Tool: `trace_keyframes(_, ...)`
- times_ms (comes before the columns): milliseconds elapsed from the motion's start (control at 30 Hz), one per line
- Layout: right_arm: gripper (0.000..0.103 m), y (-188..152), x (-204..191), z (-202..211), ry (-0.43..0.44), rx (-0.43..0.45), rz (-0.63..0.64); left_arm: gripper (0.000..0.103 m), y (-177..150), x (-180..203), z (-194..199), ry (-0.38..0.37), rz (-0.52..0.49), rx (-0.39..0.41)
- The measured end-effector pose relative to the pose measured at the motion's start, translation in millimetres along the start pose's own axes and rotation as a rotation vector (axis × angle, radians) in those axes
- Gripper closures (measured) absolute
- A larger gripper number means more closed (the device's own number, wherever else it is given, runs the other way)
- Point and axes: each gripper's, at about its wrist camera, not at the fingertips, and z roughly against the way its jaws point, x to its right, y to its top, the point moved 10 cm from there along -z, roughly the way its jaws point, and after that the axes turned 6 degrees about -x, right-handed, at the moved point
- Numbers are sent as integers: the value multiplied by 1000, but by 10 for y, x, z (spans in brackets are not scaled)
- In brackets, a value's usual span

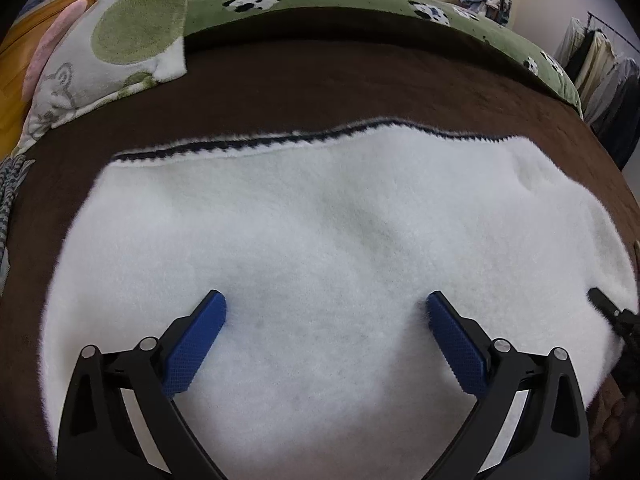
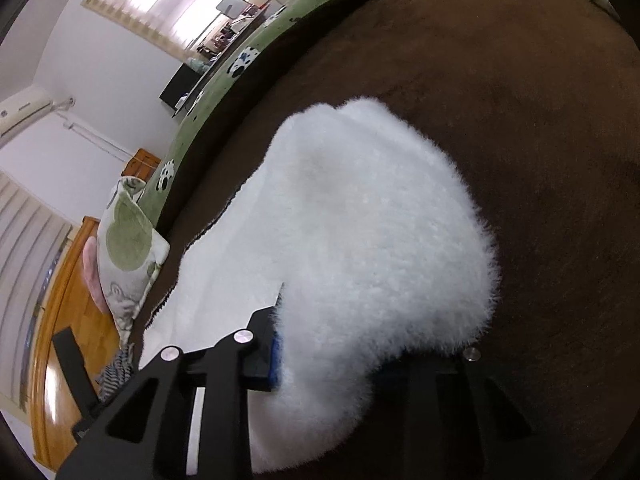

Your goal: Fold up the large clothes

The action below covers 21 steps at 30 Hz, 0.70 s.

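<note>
A large white fleece garment (image 1: pixel 320 220) lies spread flat on a brown blanket (image 1: pixel 320 80), with a dark navy trim (image 1: pixel 240 146) along its far edge. My left gripper (image 1: pixel 326 304) hovers open just over the garment's near part, and only flat fleece shows between its blue pads (image 1: pixel 196 344). In the right wrist view, one end of the garment (image 2: pixel 360 220) is bunched up between the jaws of my right gripper (image 2: pixel 332 344). One blue pad (image 2: pixel 277 360) presses into the fleece, while the other is hidden under the pile. A tip of the right gripper (image 1: pixel 612 312) shows at the garment's right edge.
A white and green pillow (image 1: pixel 120 48) lies at the far left of the bed, beside a wooden headboard (image 2: pixel 68 300). A green paw-print blanket (image 1: pixel 320 0) covers the far side. Clothes hang on a rack (image 1: pixel 600 68) at the right. A hand (image 1: pixel 612 420) shows at the lower right.
</note>
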Motion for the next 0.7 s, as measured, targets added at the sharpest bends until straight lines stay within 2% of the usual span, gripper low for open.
trace_keyframes(67,74,-1,8,0,4,0,-2,6,17,-120,44,35,25,11)
trace_keyframes(167,74,-10,-18,-4,-1,5,11,6,19,-265,27,40,60,6)
trace_keyframes(233,74,-4,-27,-4,0,8,17,6,-24,-262,-75,50,25,-22)
trace_keyframes(333,75,2,-62,-7,-1,2,21,5,-27,-188,-151,110,-45,-25)
trace_keyframes(467,80,44,-176,94,17,12,62,5,-8,-212,-177,78,-14,-50)
trace_keyframes(700,83,104,-638,343,39,62,191,5,-19,-211,-203,89,-24,-42)
